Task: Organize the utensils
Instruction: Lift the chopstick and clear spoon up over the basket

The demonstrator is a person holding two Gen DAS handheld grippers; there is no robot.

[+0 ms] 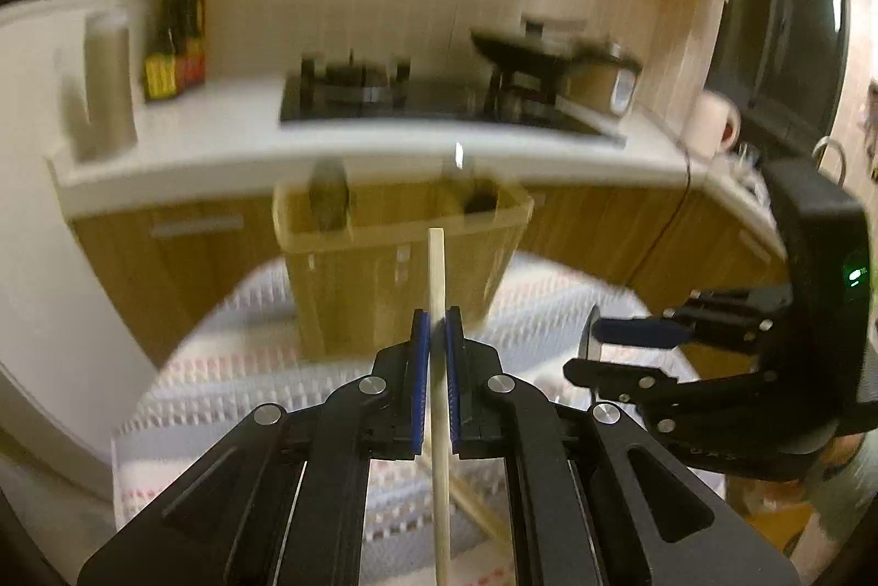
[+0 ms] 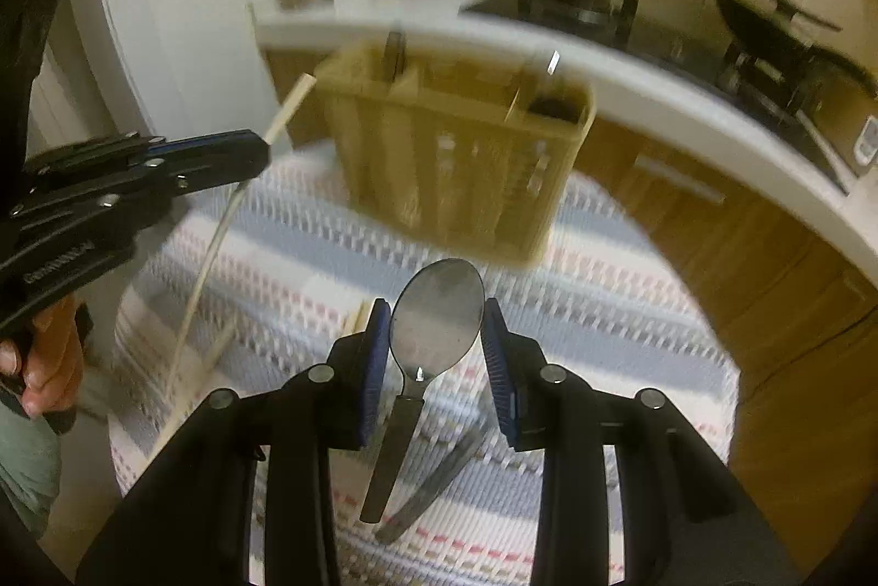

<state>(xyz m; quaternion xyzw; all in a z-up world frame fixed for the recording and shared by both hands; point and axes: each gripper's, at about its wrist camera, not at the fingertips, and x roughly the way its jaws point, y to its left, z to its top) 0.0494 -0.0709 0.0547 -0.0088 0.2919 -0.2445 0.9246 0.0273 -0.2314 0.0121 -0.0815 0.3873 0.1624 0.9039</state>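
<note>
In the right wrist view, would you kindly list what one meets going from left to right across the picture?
Left gripper holding a chopstick → utensil basket on the striped cloth → wok on the stove.

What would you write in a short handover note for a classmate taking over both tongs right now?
Left tongs: shut on a pale chopstick, held upright above the table.
Right tongs: shut on a metal spoon, gripped across its bowl, handle hanging down.
Utensil basket: stands at the far side of the woven mat, ahead of both tongs; a few items already stand in its compartments.
Done: both utensils gripped and off the mat.
Left: drop chopstick and spoon into the basket, then collect another chopstick and a grey utensil lying on the mat.
</note>
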